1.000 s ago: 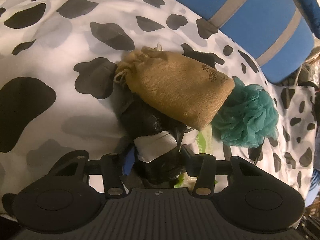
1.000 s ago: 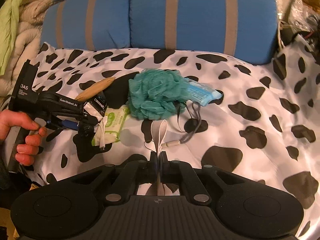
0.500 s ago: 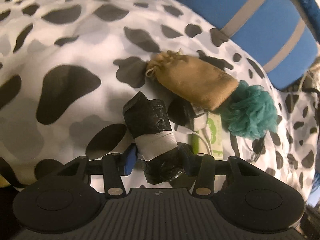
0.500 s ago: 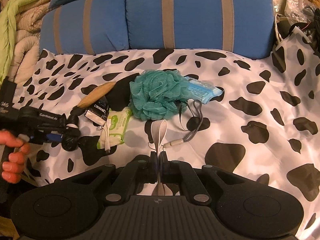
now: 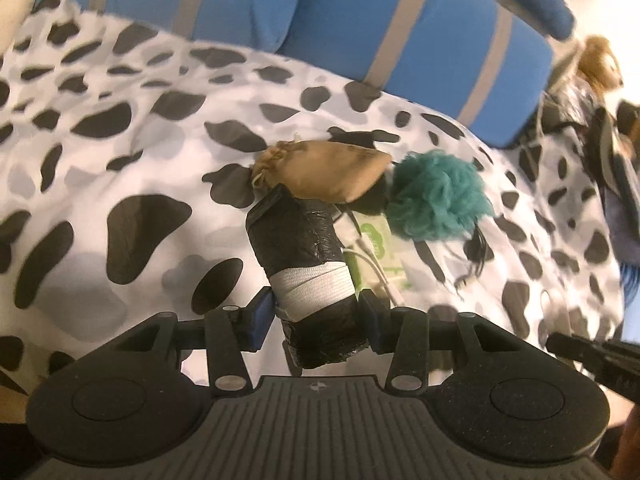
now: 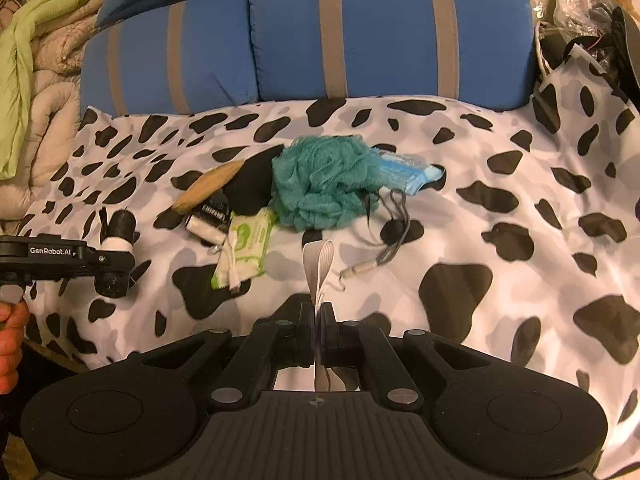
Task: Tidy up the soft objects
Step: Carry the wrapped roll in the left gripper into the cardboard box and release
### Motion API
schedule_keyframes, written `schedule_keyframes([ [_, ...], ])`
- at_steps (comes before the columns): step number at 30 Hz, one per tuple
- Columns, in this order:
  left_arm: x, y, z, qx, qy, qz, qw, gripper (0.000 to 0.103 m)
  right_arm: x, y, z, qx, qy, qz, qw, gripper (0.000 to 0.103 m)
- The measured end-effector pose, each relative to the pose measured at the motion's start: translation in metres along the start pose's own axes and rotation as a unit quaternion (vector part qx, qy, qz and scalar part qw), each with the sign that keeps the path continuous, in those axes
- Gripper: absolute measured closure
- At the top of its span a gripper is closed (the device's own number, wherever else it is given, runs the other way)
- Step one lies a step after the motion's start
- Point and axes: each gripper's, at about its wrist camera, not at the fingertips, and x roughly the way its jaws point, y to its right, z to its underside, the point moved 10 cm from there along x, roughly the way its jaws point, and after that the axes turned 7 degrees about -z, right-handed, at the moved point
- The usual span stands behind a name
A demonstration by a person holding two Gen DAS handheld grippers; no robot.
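Observation:
My left gripper [image 5: 316, 318] is shut on a black roll with a white band [image 5: 308, 272] and holds it above the cow-print sheet [image 5: 120, 160]. It also shows at the left in the right wrist view [image 6: 116, 248]. My right gripper [image 6: 318, 320] is shut on a flat white strap [image 6: 320, 264] that loops up from the sheet. A tan burlap pouch [image 5: 332, 170], a teal bath pouf [image 6: 324, 182], a green wipes pack [image 6: 246, 246] and a blue packet [image 6: 404, 170] lie in a cluster mid-sheet.
Blue cushions with grey stripes [image 6: 360, 32] line the back. A beige and green quilt [image 6: 28, 80] is piled at far left. Dark bags and clutter [image 6: 592, 20] sit at far right. A grey cord [image 6: 392, 240] trails by the pouf.
My left gripper has lifted the black roll away from the cluster, back and to the left. My right gripper has stayed shut on the strap, drawing back slightly.

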Motion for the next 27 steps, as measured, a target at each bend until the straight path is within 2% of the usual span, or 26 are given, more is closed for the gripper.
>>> schedule_keyframes([
  [9,-0.028,0.008,0.028,0.055,0.004,-0.013,0.9984,0.058,-0.01,-0.02,0.028,-0.007,-0.018,-0.003,1.0,0.098],
  [17,-0.047,0.014,0.063,0.098,-0.016,-0.033,0.9945,0.058,-0.014,-0.042,0.055,-0.025,-0.048,-0.012,0.998,0.098],
  [27,-0.067,0.024,0.098,0.141,-0.034,-0.04,0.9887,0.058,-0.014,-0.071,0.087,-0.048,-0.094,-0.021,0.994,0.098],
])
